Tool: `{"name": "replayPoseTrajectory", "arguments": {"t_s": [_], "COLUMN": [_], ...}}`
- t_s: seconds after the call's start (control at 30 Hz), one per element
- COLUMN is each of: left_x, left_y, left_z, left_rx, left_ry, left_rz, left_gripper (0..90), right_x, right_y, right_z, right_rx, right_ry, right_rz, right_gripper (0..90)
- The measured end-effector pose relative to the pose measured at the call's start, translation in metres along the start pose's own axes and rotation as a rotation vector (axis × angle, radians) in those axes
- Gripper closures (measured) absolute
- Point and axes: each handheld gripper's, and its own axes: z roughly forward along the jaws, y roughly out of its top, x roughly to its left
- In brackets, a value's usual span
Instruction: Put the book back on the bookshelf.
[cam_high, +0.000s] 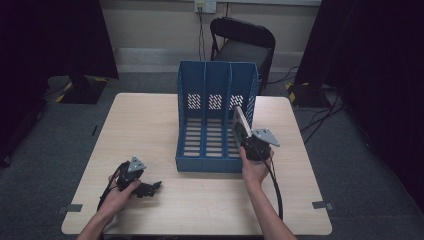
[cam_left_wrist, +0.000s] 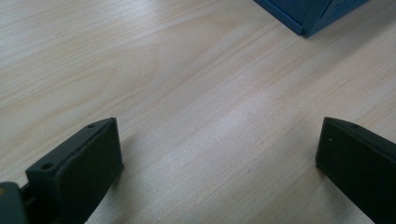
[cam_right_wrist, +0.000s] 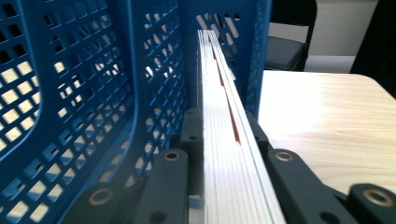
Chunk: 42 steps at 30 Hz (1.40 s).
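I'm clamping the right gripper (cam_right_wrist: 219, 154) on a book (cam_right_wrist: 224, 140) in the blue rack (cam_high: 217, 120); the left gripper (cam_left_wrist: 219, 158) is resting wide open, empty, on the worktop (cam_left_wrist: 187, 93).

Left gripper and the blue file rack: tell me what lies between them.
Bare wooden table lies between the open left gripper and the blue file rack, per the left gripper view.

Both forearms reach in from below: the left hand (cam_high: 120, 192) holds the left gripper (cam_high: 150, 188) low and level, jaws spread wide with nothing between them, while the right hand (cam_high: 254, 167) raises the right gripper (cam_high: 240, 131), jaws clamped tight
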Motion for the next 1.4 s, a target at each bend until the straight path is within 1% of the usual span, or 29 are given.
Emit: {"name": "replayPoseTrajectory", "arguments": {"t_s": [0.1,0.33,0.57,0.6,0.73,0.8,0.9,1.03,1.1,1.23,1.3,1.4], "left_x": [0.000,0.000,0.000,0.000,0.000,0.000,0.000,-0.001,-0.001,-0.001,-0.001,-0.001], "left_y": [0.000,0.000,0.000,0.000,0.000,0.000,0.000,0.000,0.000,0.000,0.000,0.000], "left_z": [0.000,0.000,0.000,0.000,0.000,0.000,0.000,0.000,0.000,0.000,0.000,0.000], "left_rx": [-0.001,-0.002,-0.002,-0.001,-0.002,-0.002,-0.001,-0.001,-0.001,-0.001,0.000,0.002], "left_ry": [0.001,0.000,0.001,0.001,0.001,0.000,0.001,-0.003,-0.004,-0.005,-0.006,-0.007], "left_rz": [0.001,-0.002,-0.002,0.001,-0.002,-0.002,0.001,0.000,0.002,0.002,0.004,0.008], "left_gripper": [0.0,0.0,0.0,0.0,0.0,0.0,0.0,0.0,0.0,0.0,0.0,0.0], "right_x": [-0.001,0.000,0.005,0.005,0.005,0.006,0.008,0.008,0.009,0.010,0.011,0.010], "right_y": [0.001,0.002,0.000,0.000,0.000,-0.001,-0.002,-0.003,-0.003,-0.004,-0.004,-0.005], "right_z": [0.000,0.001,0.001,0.002,0.002,0.002,0.002,0.002,0.001,0.000,0.000,0.001], "right_rx": [-0.004,-0.012,-0.026,-0.026,-0.036,-0.041,-0.047,-0.051,-0.058,-0.066,-0.064,-0.054], "right_ry": [-0.003,-0.010,-0.073,-0.076,-0.094,-0.113,-0.134,-0.147,-0.153,-0.172,-0.178,-0.181], "right_rz": [0.009,0.006,0.002,0.000,0.018,0.026,0.026,0.046,0.038,0.047,0.042,0.048], "right_gripper": [76.9,76.9,76.9,76.9,76.9,76.8,76.9,76.8,76.8,76.8,76.8,76.8]}}
